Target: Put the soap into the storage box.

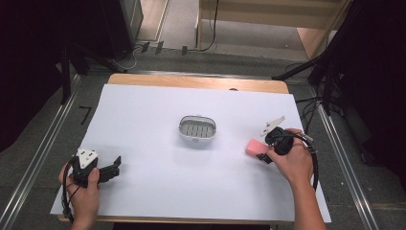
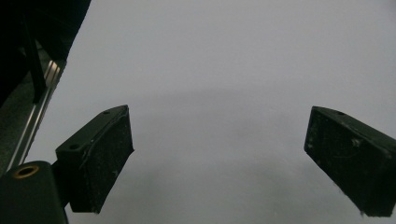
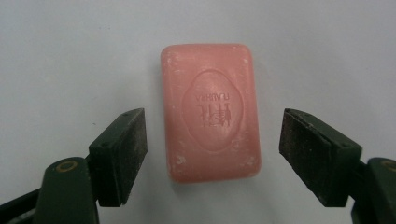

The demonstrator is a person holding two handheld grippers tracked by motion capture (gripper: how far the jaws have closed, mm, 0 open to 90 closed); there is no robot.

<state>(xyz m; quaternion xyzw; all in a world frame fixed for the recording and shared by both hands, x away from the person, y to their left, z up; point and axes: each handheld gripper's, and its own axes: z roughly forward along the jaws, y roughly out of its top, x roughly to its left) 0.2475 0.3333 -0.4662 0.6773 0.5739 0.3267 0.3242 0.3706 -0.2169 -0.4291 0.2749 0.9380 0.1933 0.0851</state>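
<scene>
Pink soap between open right claw

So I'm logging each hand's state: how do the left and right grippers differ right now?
The right gripper has the pink soap bar lying between its open jaws, untouched; the left gripper has only bare white sheet between its own. The right sits by the sheet's right edge, the left near its front left corner. Both are open and hand-held.

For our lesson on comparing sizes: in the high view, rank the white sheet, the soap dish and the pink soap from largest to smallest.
1. white sheet
2. soap dish
3. pink soap, partly hidden by the right gripper
</scene>
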